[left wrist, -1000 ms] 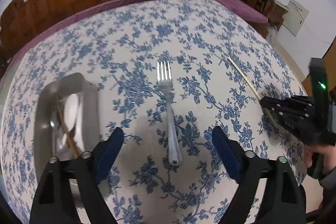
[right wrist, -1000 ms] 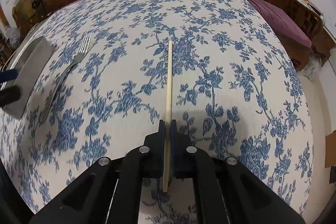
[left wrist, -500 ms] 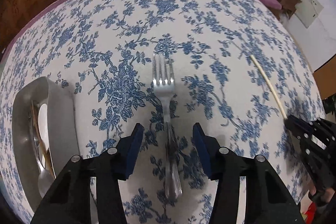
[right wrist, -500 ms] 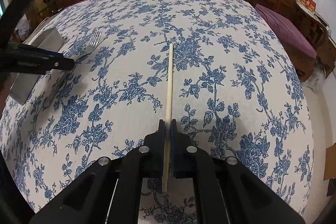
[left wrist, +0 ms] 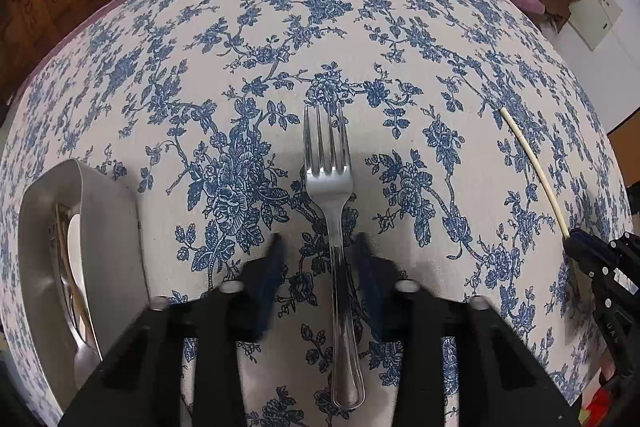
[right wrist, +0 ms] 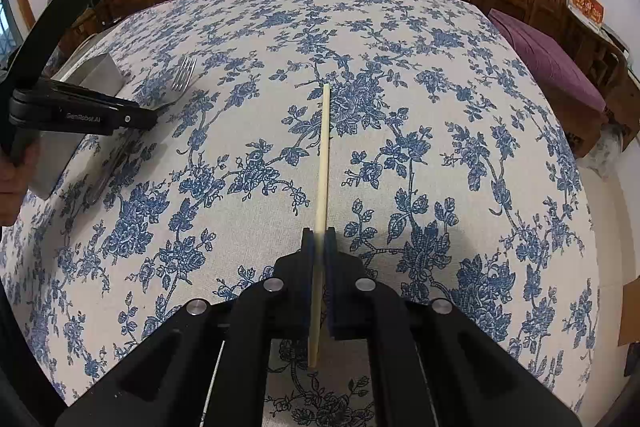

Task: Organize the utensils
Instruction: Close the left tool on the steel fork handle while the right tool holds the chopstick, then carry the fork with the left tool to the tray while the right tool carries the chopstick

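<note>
left tool (left wrist: pixel 318 247) closing astride fork (left wrist: pixel 334 227), pads seemingly clear

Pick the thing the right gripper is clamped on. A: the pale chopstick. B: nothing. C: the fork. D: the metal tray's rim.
A: in the right wrist view the right gripper has both pads pressed on the pale chopstick, while the fork lies far off by the metal tray.
</note>
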